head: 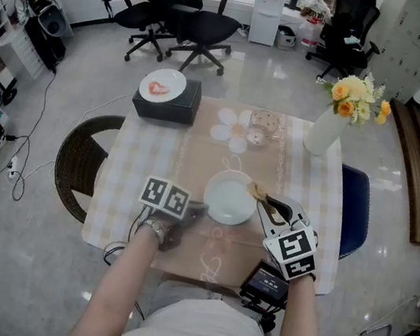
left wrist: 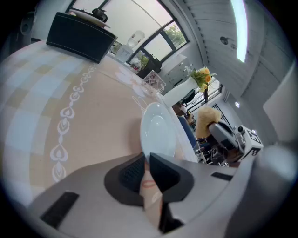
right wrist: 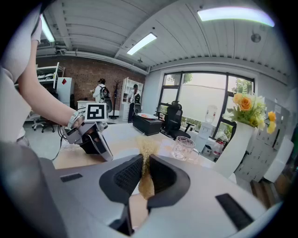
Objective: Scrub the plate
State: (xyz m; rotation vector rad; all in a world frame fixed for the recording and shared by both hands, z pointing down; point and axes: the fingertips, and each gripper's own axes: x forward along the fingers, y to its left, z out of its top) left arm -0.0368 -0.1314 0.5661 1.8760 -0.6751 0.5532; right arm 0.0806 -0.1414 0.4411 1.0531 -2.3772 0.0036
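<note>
At the centre of the head view I see the white plate (head: 229, 198) on the checked tablecloth (head: 132, 182). My left gripper (head: 196, 210) comes in from the lower left of the frame. In the left gripper view its jaws are pinched on the plate's near rim, and the plate (left wrist: 158, 132) rises up the middle of that frame. I cannot tell whether the plate lies flat or is tipped off the cloth.

My right gripper (head: 266, 204) sits just right of the plate in the head view, its marker cube lower right of centre. In the right gripper view the jaws are clamped on a tan, fibrous scrubber (right wrist: 145, 155), whose tuft sticks up past the tips. From above, the scrubber (head: 256, 189) sits at the plate's upper right rim; I cannot tell whether it touches. It also shows in the left gripper view, right of centre, as a pale tuft (left wrist: 207, 120).

Toward the top of the head view, a clear glass (head: 263, 127) stands on the cloth above the plate. A white vase (head: 324, 130) with yellow and orange flowers is to its right. A black box (head: 165, 100) at the upper left carries a second plate with a red smear (head: 162, 86).
</note>
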